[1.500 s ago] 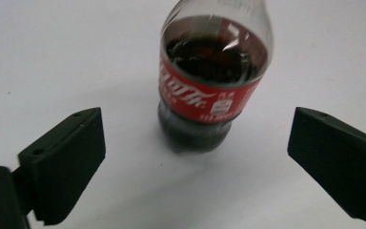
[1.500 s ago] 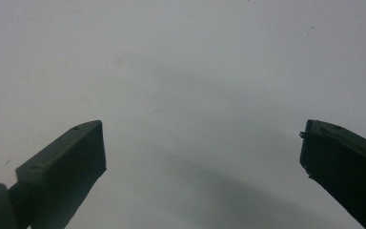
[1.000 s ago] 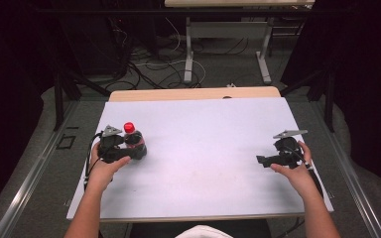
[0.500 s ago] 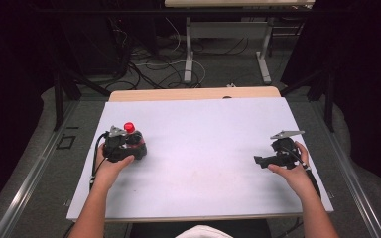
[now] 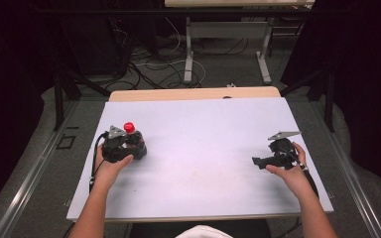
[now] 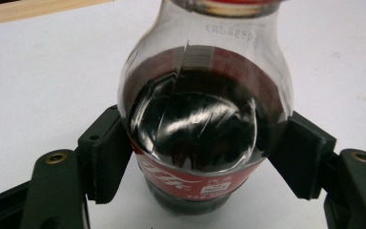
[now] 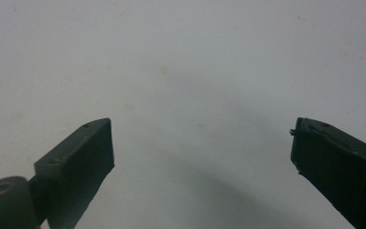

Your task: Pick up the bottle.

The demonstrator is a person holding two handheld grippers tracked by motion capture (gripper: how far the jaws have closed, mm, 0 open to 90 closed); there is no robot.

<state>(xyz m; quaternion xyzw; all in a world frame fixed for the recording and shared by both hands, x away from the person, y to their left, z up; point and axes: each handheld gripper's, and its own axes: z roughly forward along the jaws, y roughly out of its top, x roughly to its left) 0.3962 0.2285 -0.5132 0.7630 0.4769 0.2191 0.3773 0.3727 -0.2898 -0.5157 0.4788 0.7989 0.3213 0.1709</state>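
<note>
A small cola bottle [image 6: 198,129] with a red cap [image 5: 128,127] and a red label stands upright on the white table [image 5: 203,148] at its left side. My left gripper [image 5: 138,147] is shut on it: both ribbed pads [image 6: 107,155] press against the bottle's sides at label height, after the jaws have just been closing on it. At the table's right side my right gripper [image 5: 256,162] is held low over bare white surface, pointing left. Its two black jaws stand wide apart in the right gripper view, with nothing between the fingers [image 7: 83,152].
A light wooden strip [image 5: 193,93] runs along the table's far edge. Beyond it are metal table legs [image 5: 188,54] and cables on the floor. Dark curtains close in both sides.
The left hand has shifted slightly around the bottle and the jaws have come in against it. The right hand has stayed where it was.
</note>
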